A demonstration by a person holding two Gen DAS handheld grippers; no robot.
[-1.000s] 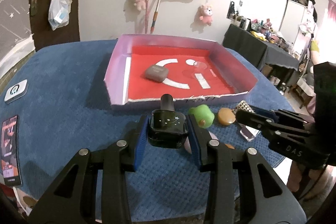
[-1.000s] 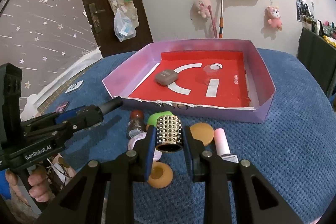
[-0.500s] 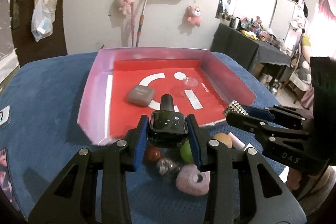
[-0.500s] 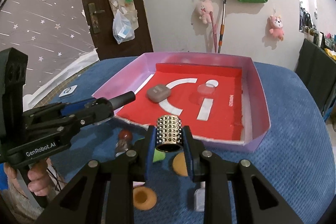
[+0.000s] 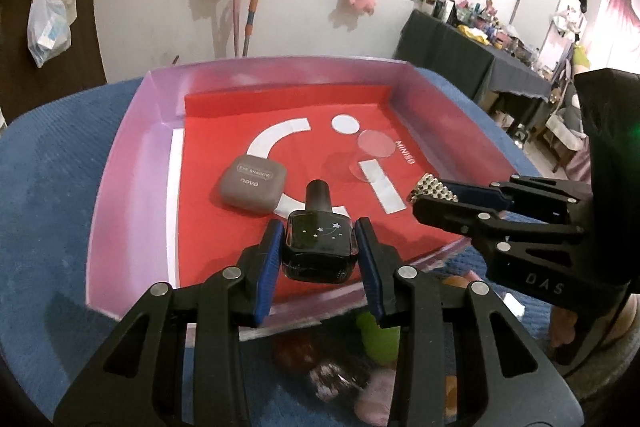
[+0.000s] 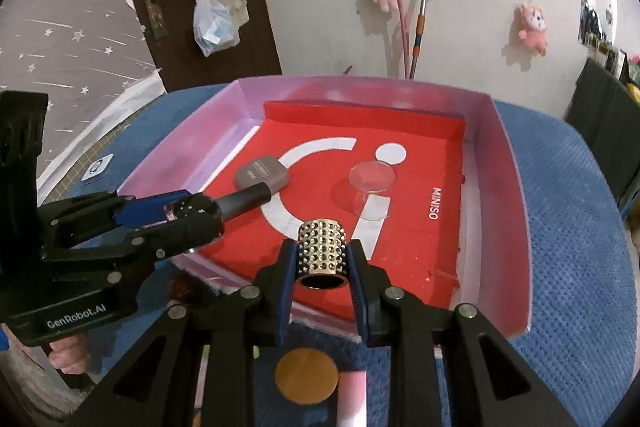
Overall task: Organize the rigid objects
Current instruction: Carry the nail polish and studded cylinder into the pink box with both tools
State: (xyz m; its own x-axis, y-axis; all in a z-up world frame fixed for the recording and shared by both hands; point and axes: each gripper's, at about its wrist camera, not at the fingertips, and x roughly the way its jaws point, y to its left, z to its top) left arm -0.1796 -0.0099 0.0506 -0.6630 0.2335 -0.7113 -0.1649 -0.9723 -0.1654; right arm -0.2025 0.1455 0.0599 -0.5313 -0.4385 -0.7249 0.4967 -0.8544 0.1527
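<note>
My left gripper (image 5: 319,243) is shut on a black nail polish bottle (image 5: 318,245) with small stars, held over the near edge of the pink tray (image 5: 132,163) with the red floor. My right gripper (image 6: 322,259) is shut on a gold studded cylinder (image 6: 322,253), also above the tray's near edge. In the right wrist view the left gripper (image 6: 188,213) comes in from the left with the bottle (image 6: 224,205). The left wrist view has the right gripper (image 5: 434,191) entering from the right with the cylinder (image 5: 434,187). Inside the tray lie a grey eyeshadow case (image 5: 253,183) and a clear round lid (image 5: 370,155).
Loose small items lie on the blue cloth (image 6: 580,227) before the tray: a brown disc (image 6: 306,375), a pink tube (image 6: 352,399), a green piece (image 5: 378,335), a dark red ball (image 6: 184,287). A white card (image 6: 98,167) rests at the left. A hand (image 6: 66,359) grips the left handle.
Both grippers moved forward from above the loose items to over the tray's near edge, each still holding its object. The tray looms larger in both views.
</note>
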